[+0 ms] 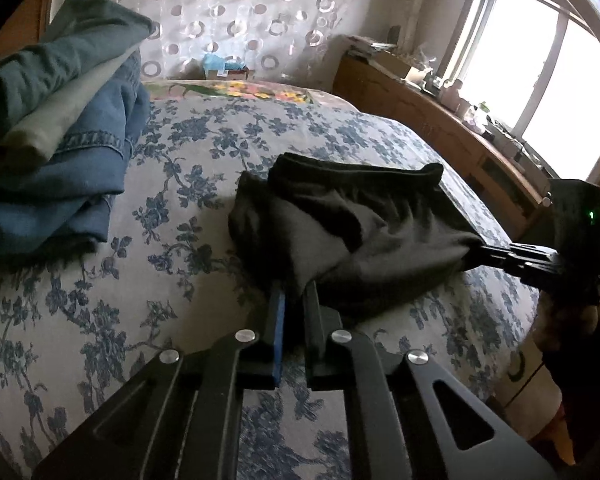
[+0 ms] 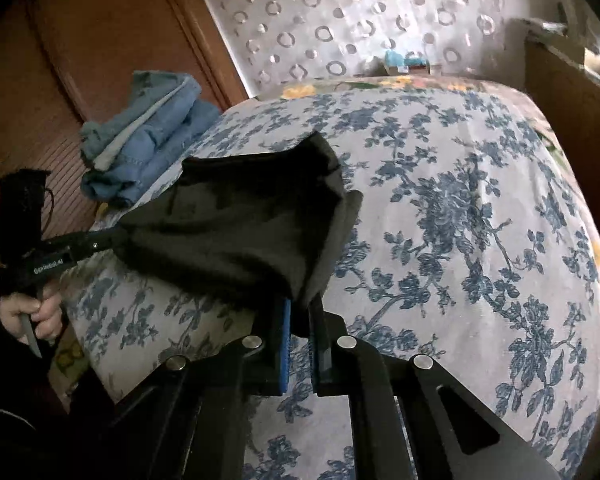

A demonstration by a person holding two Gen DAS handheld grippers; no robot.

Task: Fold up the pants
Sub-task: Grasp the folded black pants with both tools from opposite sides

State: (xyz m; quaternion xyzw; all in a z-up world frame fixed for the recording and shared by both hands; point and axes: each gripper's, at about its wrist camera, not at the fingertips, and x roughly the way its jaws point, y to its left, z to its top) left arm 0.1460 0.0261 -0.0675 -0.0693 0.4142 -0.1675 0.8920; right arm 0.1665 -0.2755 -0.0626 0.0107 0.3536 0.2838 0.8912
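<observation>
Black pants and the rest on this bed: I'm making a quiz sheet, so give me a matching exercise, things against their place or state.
Things:
1. black pants
2. folded jeans stack
3. left gripper
4. wooden dresser

Place or state:
A. under the window
B. shut on a cloth edge
C. at the bed's far corner
D. held by both grippers

Pairs: 1-D, 2-C, 3-B, 4-A
</observation>
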